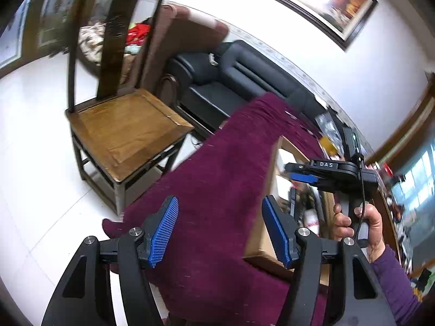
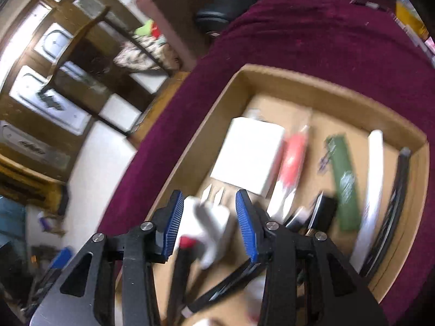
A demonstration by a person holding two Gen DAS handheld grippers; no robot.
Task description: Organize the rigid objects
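Your right gripper (image 2: 209,217) carries the white plug-in charger (image 2: 209,225) between its blue pads above the open cardboard box (image 2: 272,78) on the purple cloth, so lower it into a bare spot before releasing, while your left gripper (image 1: 220,231) hangs open, empty.

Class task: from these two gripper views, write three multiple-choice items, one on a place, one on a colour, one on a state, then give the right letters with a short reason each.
1. Where does the green flat pack lie?
A. on the wooden chair
B. inside the cardboard box
C. on the floor

2. What colour is the cloth under the box?
A. dark purple-red
B. yellow
C. grey

3. How does the left gripper stand?
A. shut on a pen
B. shut on the cloth
C. open and empty

Answers: 1 B, it lies on the box floor among other items. 2 A, the cloth surrounds the box. 3 C, only cloth shows behind the gap between its blue pads.
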